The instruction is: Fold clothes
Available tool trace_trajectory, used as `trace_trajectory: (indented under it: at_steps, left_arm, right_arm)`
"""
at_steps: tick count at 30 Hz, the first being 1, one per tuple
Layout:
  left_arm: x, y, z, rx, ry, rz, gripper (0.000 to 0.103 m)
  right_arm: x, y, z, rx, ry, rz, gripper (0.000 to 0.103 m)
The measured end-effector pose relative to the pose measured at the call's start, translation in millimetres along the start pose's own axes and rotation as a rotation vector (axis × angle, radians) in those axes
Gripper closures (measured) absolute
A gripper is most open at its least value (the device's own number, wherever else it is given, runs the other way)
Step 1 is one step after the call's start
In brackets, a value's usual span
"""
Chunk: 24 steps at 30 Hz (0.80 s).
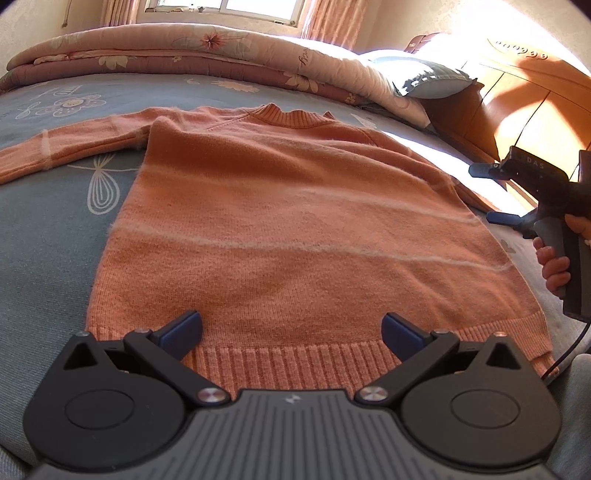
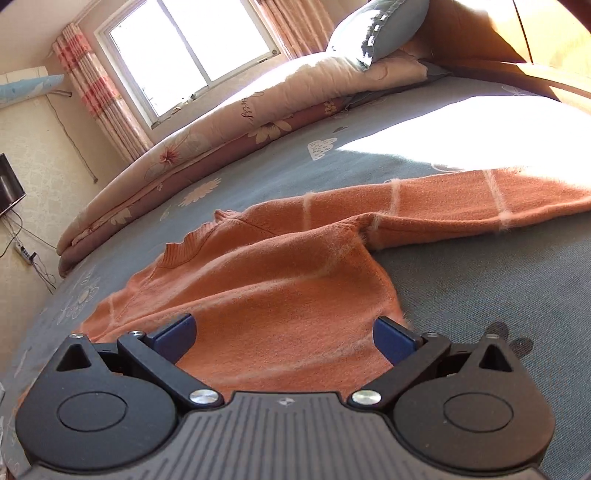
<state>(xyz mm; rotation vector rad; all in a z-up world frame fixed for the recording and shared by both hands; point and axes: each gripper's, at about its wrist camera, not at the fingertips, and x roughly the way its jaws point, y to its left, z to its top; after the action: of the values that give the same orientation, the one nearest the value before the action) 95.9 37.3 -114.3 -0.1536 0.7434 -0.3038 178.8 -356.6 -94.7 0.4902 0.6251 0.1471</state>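
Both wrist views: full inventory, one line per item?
sweater: 1, orange with pale stripes, flat on the bed, sleeves spread
bedsheet: 1, grey-blue floral, under the sweater
quilt: 1, pink floral, folded along the bed's far edge
pillow: 1, grey-blue, on the quilt by the headboard
headboard: 1, wooden
window: 1, with pink curtains
left hand-held gripper: 1, black, blue pads, open over the hem
right hand-held gripper: 1, open over the sweater's side
hand: 1, gripping the right handle

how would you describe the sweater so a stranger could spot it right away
Start at the bed's blue-grey flowered sheet, with a folded pink quilt along its far edge. The sweater lies spread flat in the middle of that sheet, sleeves out to both sides. It is the only orange knit there, crossed by thin pale stripes, with ribbed collar and hem.
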Motion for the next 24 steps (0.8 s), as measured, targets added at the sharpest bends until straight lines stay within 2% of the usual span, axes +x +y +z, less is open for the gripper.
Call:
trace_trajectory:
  at_steps: [1,3,6,8,13,19,24]
  left_arm:
    - [-0.5,0.4,-0.5,0.002,0.0,-0.002,0.001]
    - [-1.7,1.1,-1.4,0.006,0.0,-0.007,0.001]
    - [-3.3,2.2,-2.8,0.011,0.0,-0.013,0.001]
    - [-4.1,1.9,-4.2,0.022,-0.003,-0.013,0.001]
    - [-2.1,-6.7,-6.6,0.065,-0.006,0.025,0.001]
    - [-2.4,-9.0,-7.7,0.086,-0.003,0.038,0.001]
    - [-4.2,-6.1,-8.2,0.07,-0.01,0.025,0.001]
  right_arm:
    - [-3.8,2.6,-6.2,0.007,0.015,0.029,0.0]
    - [-5.1,4.1,-20.9,0.017,0.043,0.021,0.0]
    - [-13.0,-10.7,-42.7,0.073,0.065,-0.048,0.0]
    - [-34.6,-17.7,-55.0,0.078,0.011,-0.056,0.0]
    - [-76.1,-5.8,-74.8,0.049,-0.013,-0.081,0.0]
    - [-67.0,24.1,-95.3,0.04,0.065,0.053,0.0]
    - [-66.0,32.8,-107.8,-0.004,0.089,0.043,0.0]
